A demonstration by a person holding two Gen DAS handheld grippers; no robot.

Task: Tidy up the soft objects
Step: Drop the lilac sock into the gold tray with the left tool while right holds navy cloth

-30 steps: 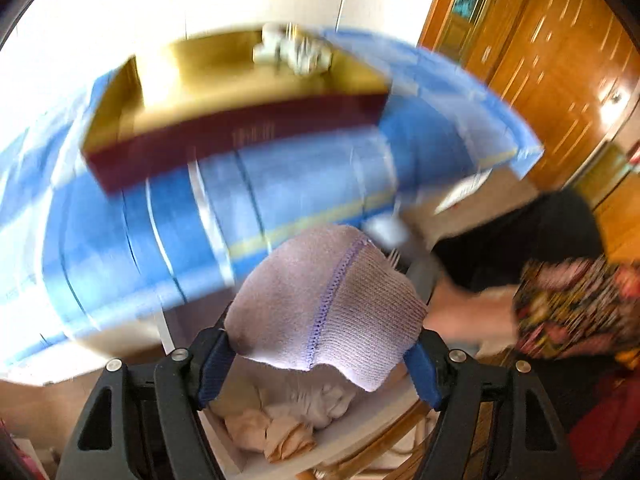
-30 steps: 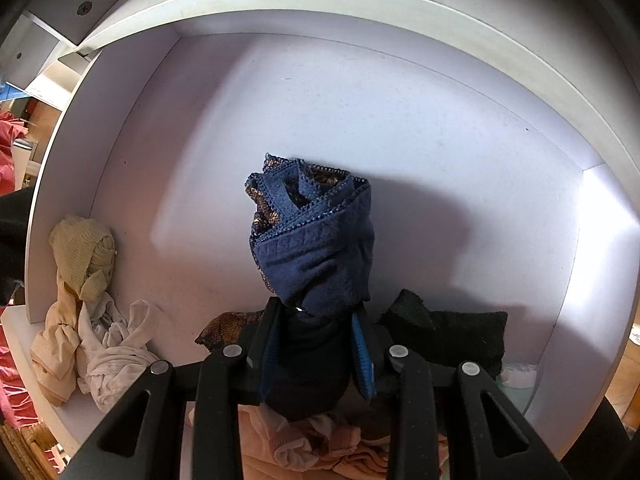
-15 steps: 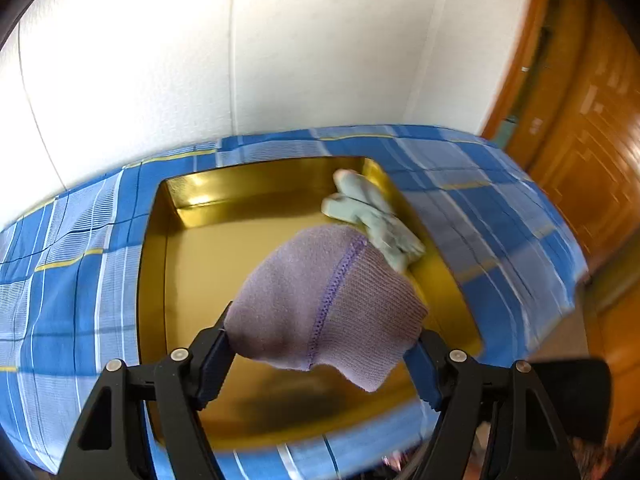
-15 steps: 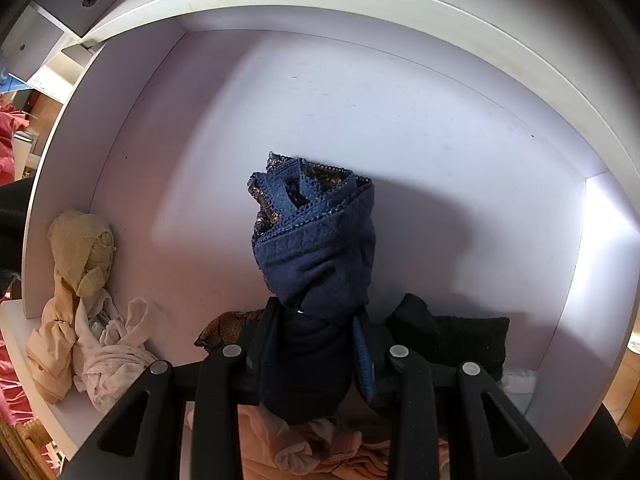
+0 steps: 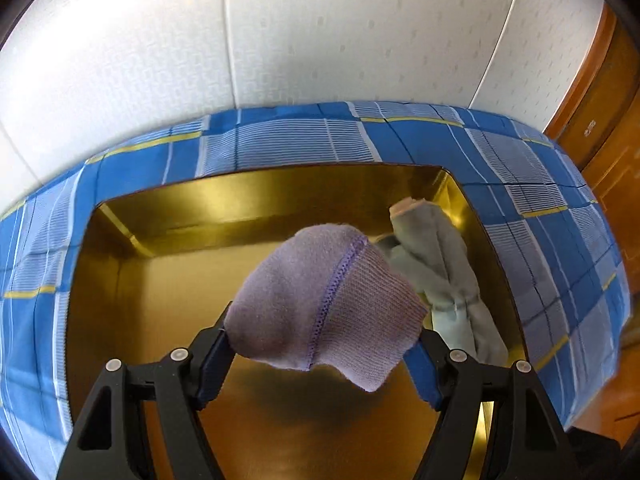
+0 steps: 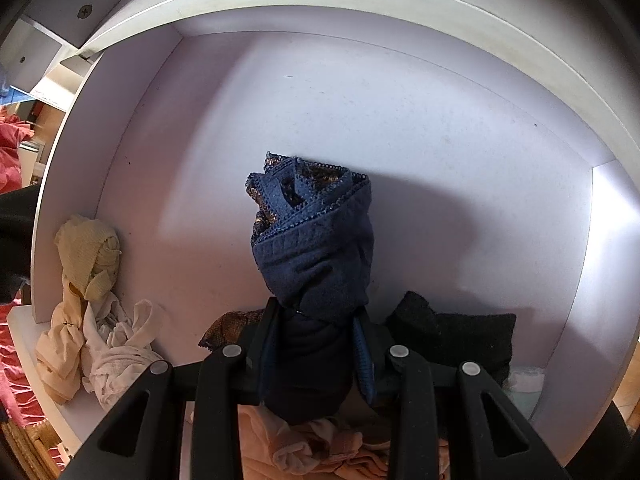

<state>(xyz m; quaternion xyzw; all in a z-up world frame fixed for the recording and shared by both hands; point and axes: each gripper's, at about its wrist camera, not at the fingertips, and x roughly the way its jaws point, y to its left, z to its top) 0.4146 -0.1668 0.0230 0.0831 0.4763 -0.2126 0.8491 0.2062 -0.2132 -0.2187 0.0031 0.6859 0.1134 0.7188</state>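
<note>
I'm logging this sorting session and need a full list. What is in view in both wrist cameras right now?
Lilac knit sock: 1, held over the tray.
Gold rectangular tray: 1, on the cloth.
Pale green sock: 1, in the tray, right side.
Blue checked cloth: 1, under the tray.
White cabinet compartment: 1.
Navy lace-trimmed garment: 1, held inside the compartment.
Cream and yellow garments: a heap, count unclear, left corner.
Black fabric piece: 1, right floor.
Peach fabric: a heap, front floor.
Left gripper: shut on the sock.
Right gripper: shut on the garment.
</note>
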